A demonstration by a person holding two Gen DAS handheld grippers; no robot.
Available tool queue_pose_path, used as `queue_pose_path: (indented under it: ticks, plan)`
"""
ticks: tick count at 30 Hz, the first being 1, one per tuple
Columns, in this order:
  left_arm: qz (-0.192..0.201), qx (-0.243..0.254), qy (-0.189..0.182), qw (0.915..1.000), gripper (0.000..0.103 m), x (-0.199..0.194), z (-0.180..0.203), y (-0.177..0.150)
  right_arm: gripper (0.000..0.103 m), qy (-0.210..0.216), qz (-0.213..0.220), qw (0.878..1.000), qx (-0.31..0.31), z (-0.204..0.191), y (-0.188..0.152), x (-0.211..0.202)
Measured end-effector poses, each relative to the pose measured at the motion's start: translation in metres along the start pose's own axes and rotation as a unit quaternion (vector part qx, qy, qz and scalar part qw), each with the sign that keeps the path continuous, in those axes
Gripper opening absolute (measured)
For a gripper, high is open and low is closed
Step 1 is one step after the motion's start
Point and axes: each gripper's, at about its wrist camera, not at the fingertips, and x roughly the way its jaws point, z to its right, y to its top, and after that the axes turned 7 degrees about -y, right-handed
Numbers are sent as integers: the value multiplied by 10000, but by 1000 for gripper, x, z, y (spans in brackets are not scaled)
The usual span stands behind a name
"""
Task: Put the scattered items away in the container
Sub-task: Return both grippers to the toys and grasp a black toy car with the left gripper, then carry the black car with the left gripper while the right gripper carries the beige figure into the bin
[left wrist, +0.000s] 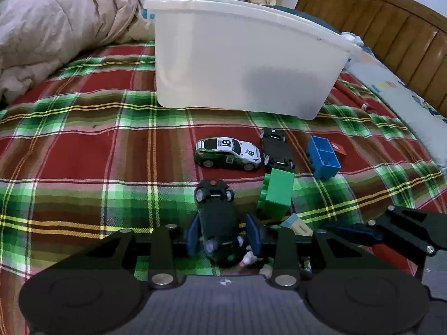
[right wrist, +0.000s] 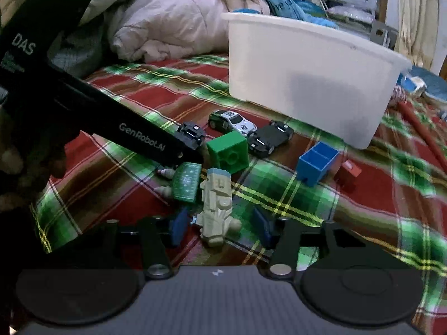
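Note:
A white plastic tub (left wrist: 237, 64) (right wrist: 307, 78) stands on the plaid bedspread. My left gripper (left wrist: 225, 236) is shut on an upside-down black toy car (left wrist: 218, 215), also seen in the right wrist view (right wrist: 191, 135). My right gripper (right wrist: 220, 227) is open around a beige toy figure (right wrist: 216, 206) lying on the bed, its pads not touching it. A white-green race car (left wrist: 227, 153) (right wrist: 232, 121), another overturned black car (left wrist: 276, 148) (right wrist: 269, 138), a green brick (left wrist: 276, 195) (right wrist: 229, 152), a blue brick (left wrist: 322, 156) (right wrist: 317, 163) and a small red piece (right wrist: 349, 173) lie scattered.
A bunched beige duvet (left wrist: 56, 28) (right wrist: 178, 25) lies at the back left. A wooden headboard (left wrist: 377, 19) and a pillow (left wrist: 391, 89) bound the right. A green card (right wrist: 185, 181) and small white pieces (right wrist: 166, 191) lie by the figure. The left gripper's body (right wrist: 83, 97) crosses the right view.

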Motion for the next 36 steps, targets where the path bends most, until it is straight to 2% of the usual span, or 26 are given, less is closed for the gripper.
queue_pose_path:
  ticks: [5, 8, 12, 18, 25, 36]
  plan:
    - [33, 49, 0, 10000, 39, 1, -1, 1, 43, 41, 12, 10000, 28, 0, -1, -1]
    - [67, 71, 16, 10000, 34, 1, -2, 2, 43, 78, 2, 9999, 67, 0, -1, -1]
    - [109, 59, -2, 9999, 33, 0, -5, 2, 43, 100, 6, 9999, 57, 0, -2, -4]
    - [184, 66, 69, 9998, 33, -3, -9, 4, 43, -30, 173, 9998, 25, 3, -1, -16]
    - [466, 187, 182, 9986, 33, -23, -13, 12, 43, -233, 447, 9987, -7, 9, 5, -33]
    - [830, 126, 230, 9962, 33, -49, -21, 31, 43, -407, 624, 9972, 49, 19, 15, -41]
